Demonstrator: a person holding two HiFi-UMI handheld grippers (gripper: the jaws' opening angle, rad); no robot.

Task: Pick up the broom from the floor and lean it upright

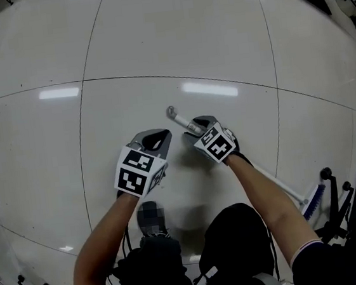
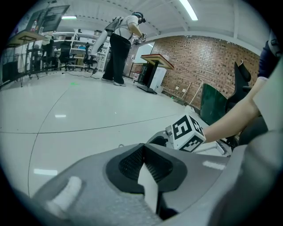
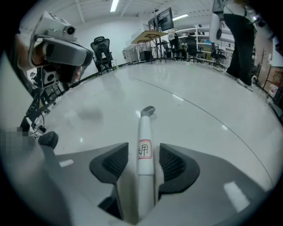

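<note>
Broom [image 3: 144,132], one; left claw [image 2: 143,150], right claw [image 3: 144,154].

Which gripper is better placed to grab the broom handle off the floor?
The right gripper: its open jaws straddle the broom handle. The left gripper is shut, beside it, holding nothing.

The left forearm [image 1: 103,240] and right forearm [image 1: 267,192] reach forward and down, close together. The left tool [image 1: 156,137] points slantwise down, with its jaws closed together and nothing between them. The right tool [image 1: 199,123], just beside it, tilts more steeply. Its jaws stand wide apart on either side of the broom handle [image 3: 144,145], and the pads are clear of it.
</note>
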